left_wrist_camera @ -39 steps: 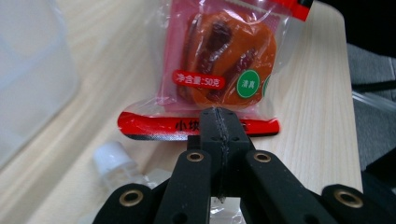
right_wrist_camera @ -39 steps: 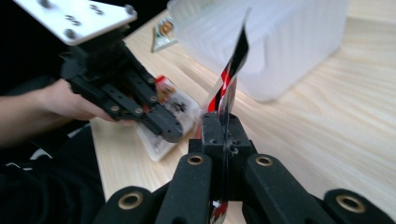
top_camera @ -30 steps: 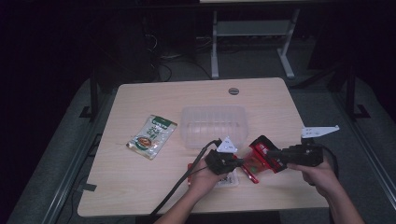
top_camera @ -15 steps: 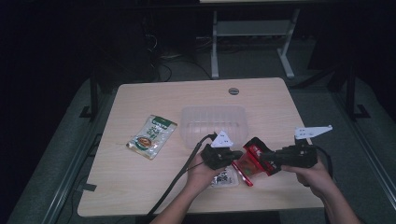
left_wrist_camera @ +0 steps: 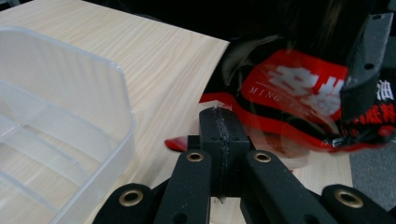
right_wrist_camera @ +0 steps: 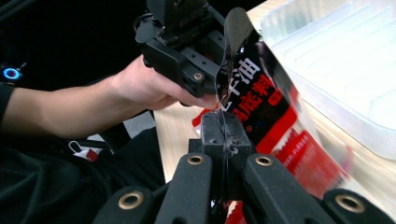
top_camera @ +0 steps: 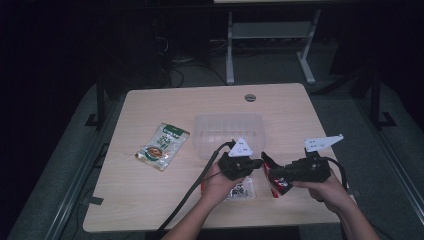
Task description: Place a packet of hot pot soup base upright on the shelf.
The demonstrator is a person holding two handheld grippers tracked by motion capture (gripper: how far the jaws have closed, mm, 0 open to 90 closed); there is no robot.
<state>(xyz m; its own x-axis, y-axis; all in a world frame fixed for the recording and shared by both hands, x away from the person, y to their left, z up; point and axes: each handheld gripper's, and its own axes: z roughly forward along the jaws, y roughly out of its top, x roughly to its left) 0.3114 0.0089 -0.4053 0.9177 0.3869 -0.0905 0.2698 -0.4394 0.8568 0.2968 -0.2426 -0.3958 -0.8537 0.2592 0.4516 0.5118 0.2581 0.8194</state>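
A red and black sachet [top_camera: 275, 181] hangs between my two grippers over the table's front right. My left gripper [top_camera: 260, 163] is shut on one edge of it, and in the left gripper view the jaws [left_wrist_camera: 219, 127] pinch the sachet's [left_wrist_camera: 299, 86] red rim. My right gripper [top_camera: 272, 173] is shut on the other side. In the right gripper view its jaws [right_wrist_camera: 223, 125] clamp the sachet [right_wrist_camera: 264, 109] just below the left gripper [right_wrist_camera: 180, 51]. The sachet stands crumpled and tilted.
A clear plastic tray [top_camera: 229, 131] with ribbed compartments sits mid-table, close behind the grippers [left_wrist_camera: 56, 116] [right_wrist_camera: 345, 60]. A green packet [top_camera: 164, 146] lies at the left. A small clear bag [top_camera: 241, 190] lies under the left hand. The table's front edge is near.
My right gripper has shifted left toward the left gripper. The left gripper has turned so its grey plate faces up. The sachet has bunched up narrower between them.
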